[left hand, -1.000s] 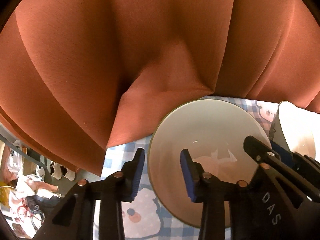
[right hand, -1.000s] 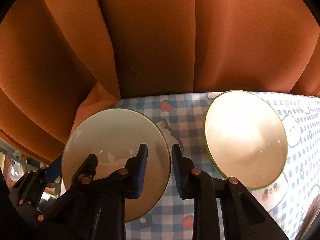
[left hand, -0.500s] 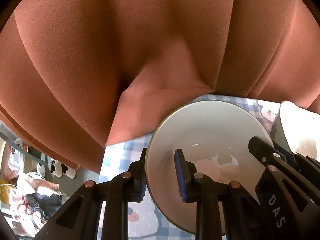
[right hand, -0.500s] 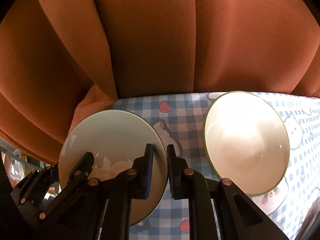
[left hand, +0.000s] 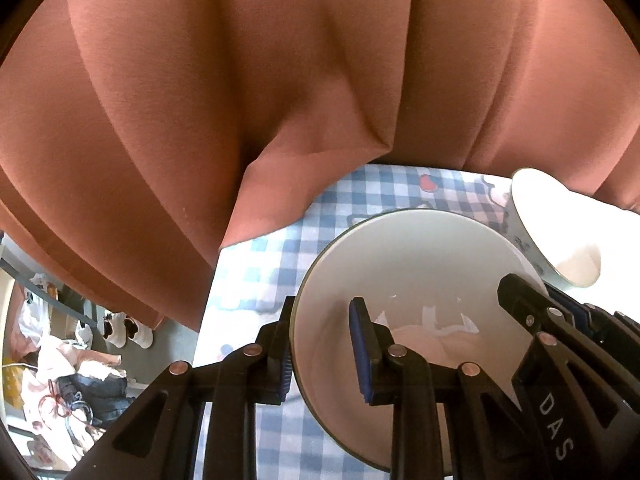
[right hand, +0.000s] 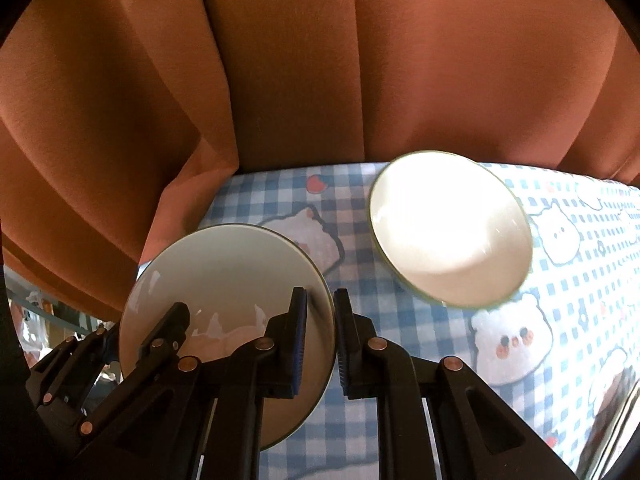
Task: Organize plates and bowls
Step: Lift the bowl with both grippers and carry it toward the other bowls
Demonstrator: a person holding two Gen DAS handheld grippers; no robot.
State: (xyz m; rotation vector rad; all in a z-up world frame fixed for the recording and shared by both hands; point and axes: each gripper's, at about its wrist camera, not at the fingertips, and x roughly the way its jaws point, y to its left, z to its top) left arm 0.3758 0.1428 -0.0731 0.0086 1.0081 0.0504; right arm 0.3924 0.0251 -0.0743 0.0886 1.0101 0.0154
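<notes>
Both tools clamp one bowl (left hand: 420, 264) — left tool (left hand: 320, 356) and right tool (right hand: 320, 340) on opposite rims.

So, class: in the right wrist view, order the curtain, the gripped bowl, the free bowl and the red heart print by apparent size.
1. curtain
2-3. gripped bowl and free bowl: alike; nearness blurs it
4. red heart print

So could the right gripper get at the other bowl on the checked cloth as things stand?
Probably not right away: the right gripper is shut on the rim of the plate, which the left gripper also clamps. The bowl itself sits uncovered, with bare checked tablecloth between.
</notes>
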